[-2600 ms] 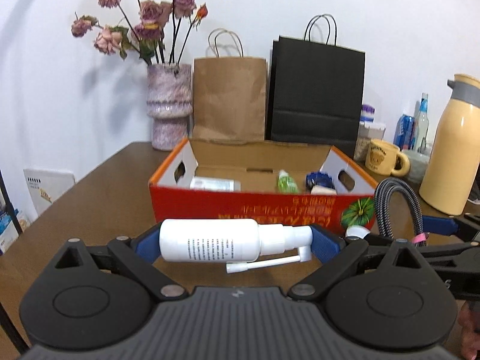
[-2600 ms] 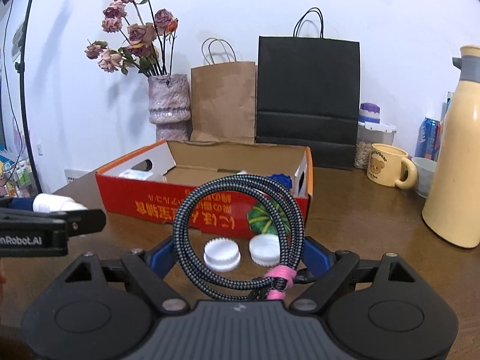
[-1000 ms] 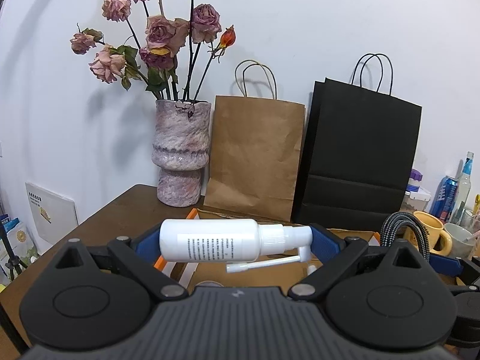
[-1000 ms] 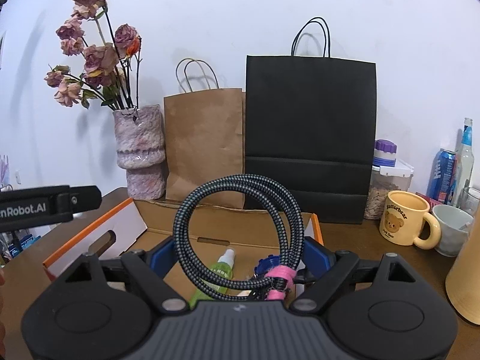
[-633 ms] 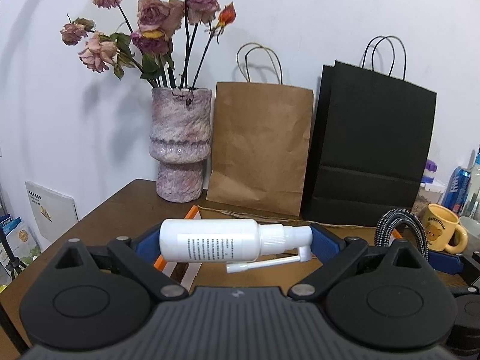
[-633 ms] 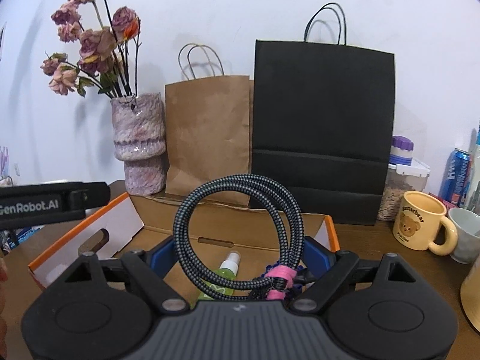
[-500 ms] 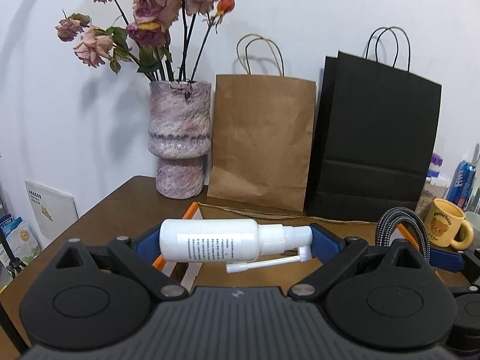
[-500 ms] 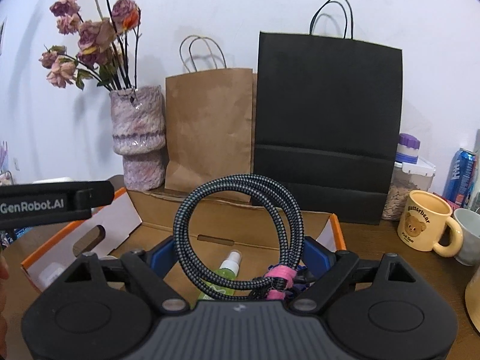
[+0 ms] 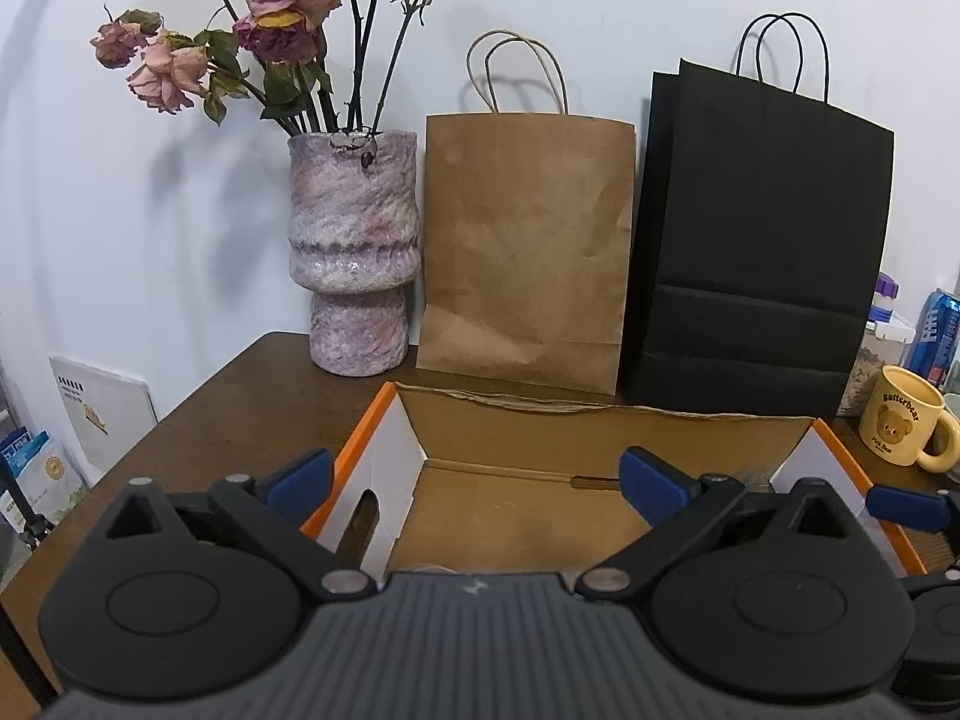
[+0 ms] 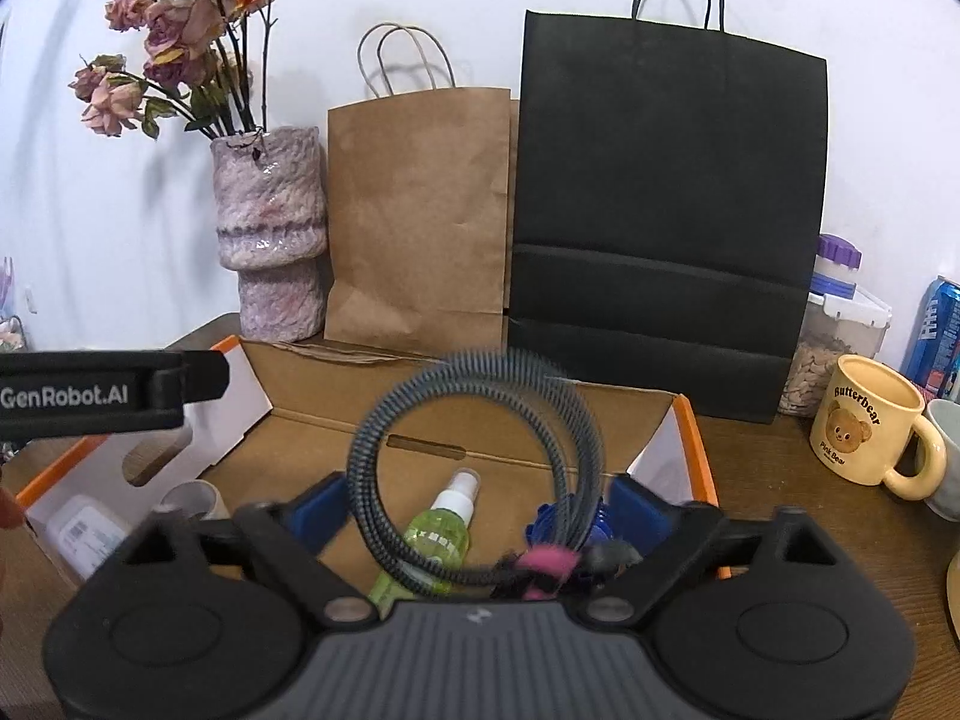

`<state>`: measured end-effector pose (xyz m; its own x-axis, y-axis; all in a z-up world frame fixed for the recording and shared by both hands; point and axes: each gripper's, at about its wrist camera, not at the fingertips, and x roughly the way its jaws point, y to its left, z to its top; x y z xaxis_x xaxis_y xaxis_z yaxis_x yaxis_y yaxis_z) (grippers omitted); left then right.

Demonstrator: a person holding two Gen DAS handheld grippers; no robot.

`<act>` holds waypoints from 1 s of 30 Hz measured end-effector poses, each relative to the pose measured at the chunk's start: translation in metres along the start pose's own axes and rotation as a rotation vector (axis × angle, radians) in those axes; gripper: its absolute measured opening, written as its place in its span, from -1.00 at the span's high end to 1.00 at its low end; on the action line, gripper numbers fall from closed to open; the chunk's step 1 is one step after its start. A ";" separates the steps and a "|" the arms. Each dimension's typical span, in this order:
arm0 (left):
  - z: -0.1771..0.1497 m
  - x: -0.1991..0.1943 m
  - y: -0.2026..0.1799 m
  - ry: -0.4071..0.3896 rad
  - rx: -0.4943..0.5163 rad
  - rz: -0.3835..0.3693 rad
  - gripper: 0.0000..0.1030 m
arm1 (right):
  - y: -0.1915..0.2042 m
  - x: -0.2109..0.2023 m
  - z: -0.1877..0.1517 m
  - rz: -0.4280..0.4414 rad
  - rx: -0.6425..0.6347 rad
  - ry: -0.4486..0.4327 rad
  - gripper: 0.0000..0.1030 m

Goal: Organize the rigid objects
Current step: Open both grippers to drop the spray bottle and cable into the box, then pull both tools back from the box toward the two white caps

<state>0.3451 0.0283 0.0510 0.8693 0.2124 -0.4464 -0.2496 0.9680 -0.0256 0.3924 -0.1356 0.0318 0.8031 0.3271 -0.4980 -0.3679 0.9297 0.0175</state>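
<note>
My left gripper (image 9: 474, 474) is open and empty over the left part of the orange-rimmed cardboard box (image 9: 600, 426). The white spray bottle is out of the left wrist view. In the right wrist view my right gripper (image 10: 477, 501) stands wide over the box (image 10: 696, 438). The coiled braided cable (image 10: 474, 468) with a pink tie (image 10: 546, 558) is blurred between its blue pads (image 10: 630, 504), apparently loose. Inside the box lie a green spray bottle (image 10: 444, 531), a blue object (image 10: 594, 528) and white containers (image 10: 87, 531).
Along the back wall stand a vase of dried roses (image 9: 354, 252), a brown paper bag (image 9: 522, 252) and a black paper bag (image 9: 756, 240). A yellow bear mug (image 10: 864, 429), a jar (image 10: 834, 324) and a can (image 10: 939, 330) stand to the right.
My left gripper has opened and the white spray bottle has left it. My right gripper has opened wider and the cable coil is slipping down, blurred.
</note>
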 end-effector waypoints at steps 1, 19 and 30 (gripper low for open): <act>0.000 0.000 0.000 0.001 0.001 0.004 -1.00 | 0.000 -0.001 0.000 -0.005 -0.002 -0.005 -1.00; -0.001 -0.009 0.003 0.007 -0.012 0.012 -1.00 | -0.005 -0.018 -0.002 -0.017 0.003 -0.036 -1.00; -0.012 -0.040 0.003 -0.012 -0.012 0.008 -1.00 | -0.011 -0.054 -0.016 -0.043 -0.013 -0.068 -1.00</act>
<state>0.3048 0.0214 0.0578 0.8721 0.2220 -0.4361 -0.2618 0.9646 -0.0324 0.3456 -0.1661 0.0451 0.8481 0.2981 -0.4380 -0.3380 0.9411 -0.0140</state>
